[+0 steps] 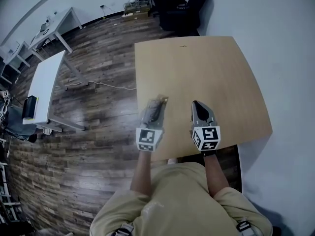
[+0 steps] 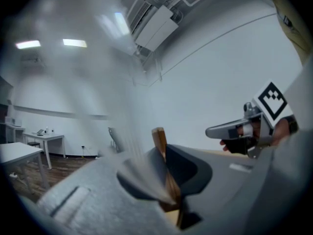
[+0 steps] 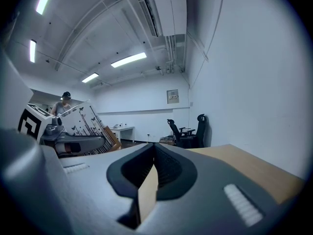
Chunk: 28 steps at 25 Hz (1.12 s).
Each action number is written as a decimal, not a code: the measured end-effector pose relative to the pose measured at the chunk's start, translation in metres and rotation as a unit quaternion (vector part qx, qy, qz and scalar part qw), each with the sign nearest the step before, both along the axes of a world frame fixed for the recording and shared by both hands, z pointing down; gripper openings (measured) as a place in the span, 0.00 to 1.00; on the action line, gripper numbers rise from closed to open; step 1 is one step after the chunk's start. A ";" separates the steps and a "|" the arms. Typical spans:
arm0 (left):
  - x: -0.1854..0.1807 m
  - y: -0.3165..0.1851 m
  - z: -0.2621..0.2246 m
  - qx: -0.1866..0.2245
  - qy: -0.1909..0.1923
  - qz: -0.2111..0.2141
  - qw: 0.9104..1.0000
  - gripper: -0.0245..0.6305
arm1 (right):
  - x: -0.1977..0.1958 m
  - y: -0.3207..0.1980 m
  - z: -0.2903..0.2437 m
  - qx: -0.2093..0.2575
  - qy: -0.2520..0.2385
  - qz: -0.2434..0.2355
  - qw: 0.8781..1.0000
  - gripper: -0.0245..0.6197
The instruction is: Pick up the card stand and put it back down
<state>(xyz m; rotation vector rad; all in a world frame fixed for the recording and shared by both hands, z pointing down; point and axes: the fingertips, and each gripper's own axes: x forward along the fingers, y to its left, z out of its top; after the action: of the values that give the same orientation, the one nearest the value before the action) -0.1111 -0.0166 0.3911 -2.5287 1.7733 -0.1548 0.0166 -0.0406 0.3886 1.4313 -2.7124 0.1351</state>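
The card stand is a white card printed with black lines [image 3: 73, 117] set in a small wooden base [image 3: 108, 137]. My left gripper [image 1: 156, 102] is shut on that wooden base [image 2: 165, 166], and the stand is tilted over the left edge of the tan table [image 1: 206, 73]. In the left gripper view the card shows only as a blurred pale sheet left of the jaws. My right gripper [image 1: 197, 104] sits beside it to the right over the table, shut with nothing between its jaws, and shows again as the right gripper [image 2: 215, 130] in the left gripper view.
Past the far end of the table stand black office chairs [image 1: 179, 6]. White desks [image 1: 47, 82] sit on the wood floor to the left. A pale wall runs along the table's right side. A person [image 3: 65, 102] is far off in the right gripper view.
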 end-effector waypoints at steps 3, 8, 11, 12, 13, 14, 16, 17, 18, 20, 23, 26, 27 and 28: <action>0.002 -0.001 0.013 -0.027 -0.019 0.005 0.999 0.10 | -0.006 -0.005 0.002 -0.005 0.004 -0.008 1.000 0.05; -0.014 0.005 0.027 -0.050 -0.001 -0.006 0.999 0.10 | -0.026 -0.005 0.008 -0.014 0.008 -0.028 0.999 0.05; -0.028 -0.001 0.040 -0.064 0.005 -0.018 0.998 0.10 | -0.037 -0.010 0.021 -0.022 0.015 -0.045 0.999 0.05; -0.034 -0.004 0.044 -0.068 0.006 -0.024 0.997 0.10 | -0.040 -0.012 0.025 -0.025 0.018 -0.051 0.998 0.05; -0.041 -0.007 0.047 -0.073 0.007 -0.031 0.997 0.10 | -0.043 -0.015 0.028 -0.029 0.020 -0.056 0.998 0.05; -0.047 -0.010 0.049 -0.077 0.009 -0.038 0.996 0.10 | -0.046 -0.019 0.030 -0.033 0.022 -0.059 0.998 0.05; -0.060 -0.017 0.055 -0.087 0.013 -0.050 0.995 0.10 | -0.048 -0.027 0.034 -0.042 0.023 -0.061 0.997 0.05; -0.066 -0.021 0.059 -0.093 0.013 -0.056 0.994 0.10 | -0.050 -0.032 0.036 -0.046 0.021 -0.063 0.997 0.05; -0.073 -0.026 0.065 -0.101 0.013 -0.061 0.993 0.10 | -0.052 -0.037 0.040 -0.050 0.019 -0.067 0.996 0.05; -0.086 -0.040 0.079 -0.113 0.011 -0.068 0.991 0.10 | -0.059 -0.045 0.050 -0.056 0.017 -0.084 0.995 0.05; -0.100 -0.063 0.096 -0.130 -0.001 -0.073 0.989 0.10 | -0.061 -0.058 0.067 -0.067 0.021 -0.099 0.993 0.05; -0.104 -0.090 0.107 -0.145 -0.011 -0.060 0.988 0.10 | -0.055 -0.078 0.080 -0.084 0.022 -0.096 0.992 0.05; -0.104 -0.099 0.112 -0.149 -0.013 -0.055 0.987 0.10 | -0.054 -0.085 0.084 -0.089 0.021 -0.096 0.991 0.05; -0.105 -0.109 0.117 -0.154 -0.015 -0.050 0.987 0.10 | -0.053 -0.093 0.088 -0.094 0.021 -0.096 0.991 0.05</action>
<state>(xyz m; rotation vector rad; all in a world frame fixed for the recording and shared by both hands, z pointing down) -0.2159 -0.1252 0.5081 -2.6147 2.0047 -0.5062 -0.0363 -0.1335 0.4769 1.1048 -2.7011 0.3346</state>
